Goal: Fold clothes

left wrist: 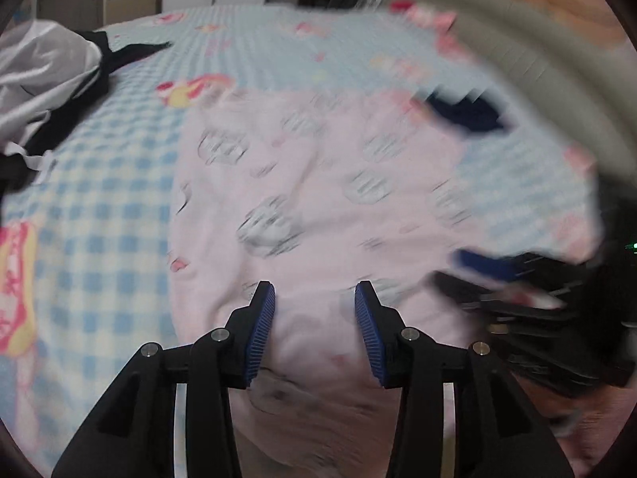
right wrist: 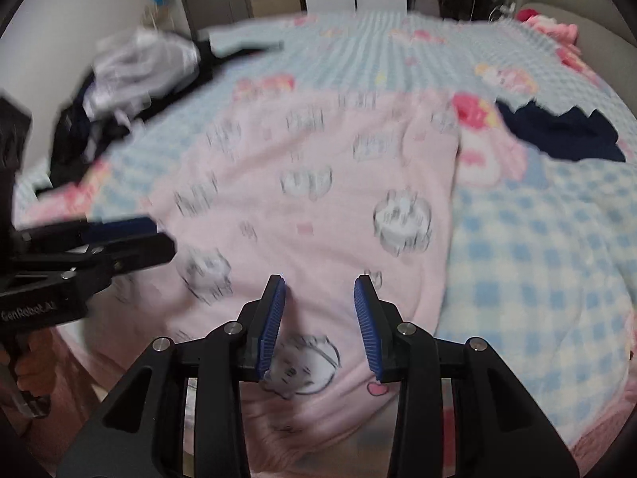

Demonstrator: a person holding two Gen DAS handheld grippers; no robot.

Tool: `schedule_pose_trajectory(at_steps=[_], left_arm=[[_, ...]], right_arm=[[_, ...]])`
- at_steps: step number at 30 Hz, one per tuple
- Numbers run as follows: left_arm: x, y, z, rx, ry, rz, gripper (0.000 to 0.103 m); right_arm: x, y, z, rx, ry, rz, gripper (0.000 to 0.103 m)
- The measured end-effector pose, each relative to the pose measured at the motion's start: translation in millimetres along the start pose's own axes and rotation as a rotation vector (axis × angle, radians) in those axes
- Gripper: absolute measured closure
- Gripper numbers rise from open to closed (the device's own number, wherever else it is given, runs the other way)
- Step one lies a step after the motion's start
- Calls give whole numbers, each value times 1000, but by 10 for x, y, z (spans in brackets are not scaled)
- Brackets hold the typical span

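Observation:
A pink fleece garment [left wrist: 318, 183] [right wrist: 318, 207] printed with grey-white cartoon animals lies spread on the bed. My left gripper [left wrist: 314, 290] hovers open over its near edge, nothing between the blue pads. My right gripper [right wrist: 320, 283] is likewise open above the garment's near hem. In the right wrist view the left gripper [right wrist: 119, 239] shows at the left edge, over the garment's left side. In the left wrist view the right gripper [left wrist: 517, 290] appears blurred at the right edge. Both views are motion-blurred.
The bed carries a blue-and-white checked sheet [right wrist: 537, 247] with pink cartoon prints. A heap of white and black clothes [right wrist: 119, 87] [left wrist: 43, 91] lies at the far left. A small dark navy item [right wrist: 565, 135] [left wrist: 466, 113] rests far right. A grey headboard [left wrist: 537, 51] lines the right.

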State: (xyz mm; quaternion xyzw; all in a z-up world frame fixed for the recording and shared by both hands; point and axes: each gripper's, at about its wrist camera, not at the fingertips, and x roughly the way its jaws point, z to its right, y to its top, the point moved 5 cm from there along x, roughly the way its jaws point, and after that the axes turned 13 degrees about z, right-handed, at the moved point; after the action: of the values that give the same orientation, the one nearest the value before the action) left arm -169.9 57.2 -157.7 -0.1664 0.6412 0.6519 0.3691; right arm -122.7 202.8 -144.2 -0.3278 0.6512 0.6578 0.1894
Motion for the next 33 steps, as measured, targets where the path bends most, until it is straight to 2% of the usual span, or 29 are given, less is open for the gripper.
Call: schedule_pose_trajectory(at_steps=[5,7,9,12,15,20,25,28,29,30,31,33], left_arm=[[-74,144,-94,-2,-16,23,67],[-103,201,-132,-3,-22,32,66],[-133,258,-170,-3,-29,41,59],[-177,345,-226,-4,-38,54,58],[-168,451,-252,7,-54,68,56],[327,558,-105,75,-57,11,55],[579,458,-271,97,-1,-68,53],[518,435,-502,67,38,-82,54],[499,414,-583,61,60,-88,52],[480,389,-666,56,83,-94,44],[460,363,-748,51,107,-99,41],[392,338,-880,-10,96,-91,41]], right_arm=[[-119,-136,242,109,52,-25,69],[-203,-102,336,175,80,1,70],[-264,6,397,210,91,43,67],[-273,218,432,183,62,79,65],[-159,467,371,74,45,71,65],[223,700,245,-79,26,38,64],[620,529,372,-74,22,-41,65],[579,429,516,-35,45,-23,70],[541,429,571,-27,34,-18,74],[498,436,631,-18,16,-14,74],[461,449,691,-4,5,-13,74],[408,472,866,29,-47,-7,74]])
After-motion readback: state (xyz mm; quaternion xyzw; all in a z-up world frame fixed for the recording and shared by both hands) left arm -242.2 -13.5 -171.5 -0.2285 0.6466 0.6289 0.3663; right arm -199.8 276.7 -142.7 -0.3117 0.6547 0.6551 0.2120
